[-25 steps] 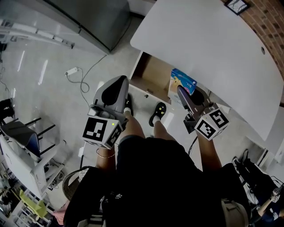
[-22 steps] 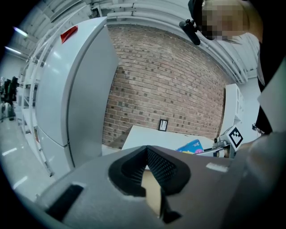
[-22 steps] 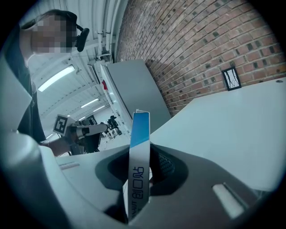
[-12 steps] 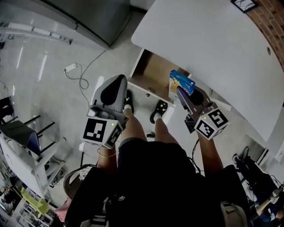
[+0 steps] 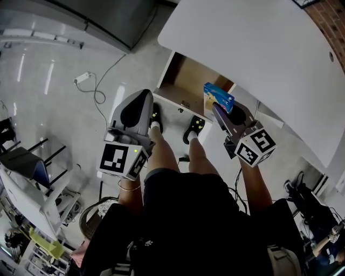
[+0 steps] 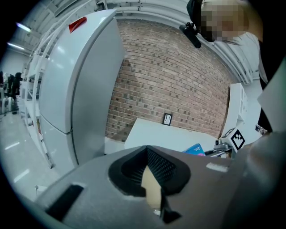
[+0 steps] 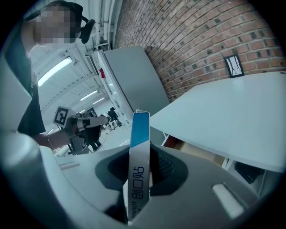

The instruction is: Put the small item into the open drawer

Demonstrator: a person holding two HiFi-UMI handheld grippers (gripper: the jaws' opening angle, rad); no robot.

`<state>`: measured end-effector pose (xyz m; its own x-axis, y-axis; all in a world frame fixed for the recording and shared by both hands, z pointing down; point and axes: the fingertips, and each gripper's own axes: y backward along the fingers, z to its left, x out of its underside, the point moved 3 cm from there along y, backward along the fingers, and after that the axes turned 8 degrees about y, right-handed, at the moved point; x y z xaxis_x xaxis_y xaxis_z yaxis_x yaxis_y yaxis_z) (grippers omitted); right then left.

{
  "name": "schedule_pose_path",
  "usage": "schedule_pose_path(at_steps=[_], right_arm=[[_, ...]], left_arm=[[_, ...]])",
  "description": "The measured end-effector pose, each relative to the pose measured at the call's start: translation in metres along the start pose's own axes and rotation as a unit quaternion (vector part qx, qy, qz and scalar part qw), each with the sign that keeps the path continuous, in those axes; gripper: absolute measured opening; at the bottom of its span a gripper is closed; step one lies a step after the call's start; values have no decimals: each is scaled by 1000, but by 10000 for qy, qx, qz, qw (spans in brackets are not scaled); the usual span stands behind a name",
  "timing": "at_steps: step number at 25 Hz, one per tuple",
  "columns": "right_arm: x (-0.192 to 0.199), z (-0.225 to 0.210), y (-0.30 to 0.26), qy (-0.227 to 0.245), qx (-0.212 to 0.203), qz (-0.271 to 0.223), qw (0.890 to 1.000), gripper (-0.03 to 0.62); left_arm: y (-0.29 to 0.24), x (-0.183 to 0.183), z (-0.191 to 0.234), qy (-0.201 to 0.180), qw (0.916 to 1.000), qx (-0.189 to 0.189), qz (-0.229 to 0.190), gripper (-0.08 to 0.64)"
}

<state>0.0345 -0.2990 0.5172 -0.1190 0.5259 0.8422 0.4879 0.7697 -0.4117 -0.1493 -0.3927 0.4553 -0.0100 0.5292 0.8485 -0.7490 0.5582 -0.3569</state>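
Observation:
The small item is a flat blue-and-white box [image 5: 218,97] [image 7: 139,156], and my right gripper [image 5: 218,110] [image 7: 139,181] is shut on its lower part. It stands upright on edge between the jaws. In the head view it hangs over the right front corner of the open wooden drawer [image 5: 184,81] [image 7: 191,150], which sticks out from under the white table [image 5: 259,54]. My left gripper [image 5: 138,111] [image 6: 152,181] is held low at the left, away from the drawer, jaws together with nothing in them. The box [image 6: 195,149] also shows far off in the left gripper view.
The person's legs and dark shoes [image 5: 193,129] stand right in front of the drawer. A tall grey cabinet [image 5: 108,16] [image 6: 76,89] is at the back left. A power strip with its cable [image 5: 82,79] lies on the floor. A brick wall [image 7: 210,40] is behind the table.
My right gripper with the box has edged slightly left and toward the drawer. The left gripper has hardly moved.

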Motion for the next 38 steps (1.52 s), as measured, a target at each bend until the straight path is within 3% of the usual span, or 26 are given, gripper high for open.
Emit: schedule_pose_path(at_steps=[22,33,38], right_arm=[[26,-11,-29,251,183,307,9990,83],[52,-19,-49,336,204,583,9975,83],[63,-20,-57,342,172,695,9968,83]], left_arm=[[-23,19,7,-129,9998,147,26,-2],[-24,36,26,-93,9999,79,122,-2],[-28,44,30,-243,9994,42,229,-2]])
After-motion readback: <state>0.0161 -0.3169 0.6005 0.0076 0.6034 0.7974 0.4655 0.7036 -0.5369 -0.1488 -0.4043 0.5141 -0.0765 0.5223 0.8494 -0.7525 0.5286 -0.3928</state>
